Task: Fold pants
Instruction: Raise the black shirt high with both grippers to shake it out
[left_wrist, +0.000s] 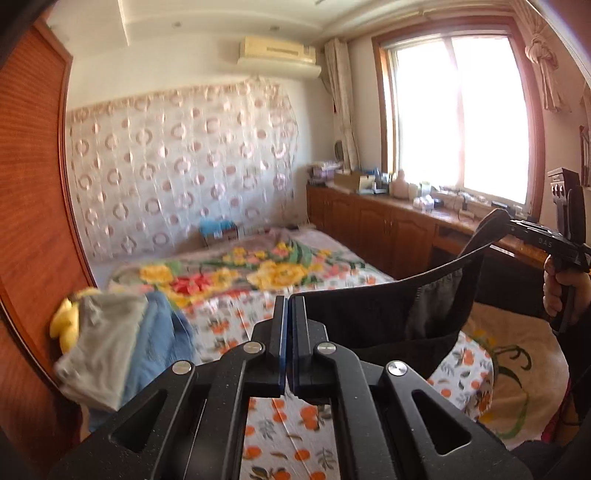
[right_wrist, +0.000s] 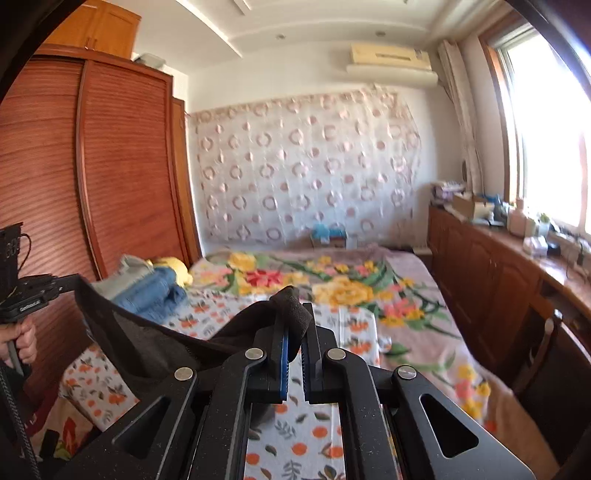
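Left wrist view: left gripper (left_wrist: 287, 306) clenched on the black pants (left_wrist: 373, 314), held up over the bed (left_wrist: 229, 317); the right tool reads "DAS".
Right wrist view: right gripper (right_wrist: 294, 325) grasps the pants' bunched edge; left tool's label too blurred to read.

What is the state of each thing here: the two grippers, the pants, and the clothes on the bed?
left gripper: shut on the black pants.
right gripper: shut on the pants' other end.
black pants: held in the air above the bed, hanging between both grippers, not yet folded.
clothes pile: folded, lying on the bed near the wardrobe.
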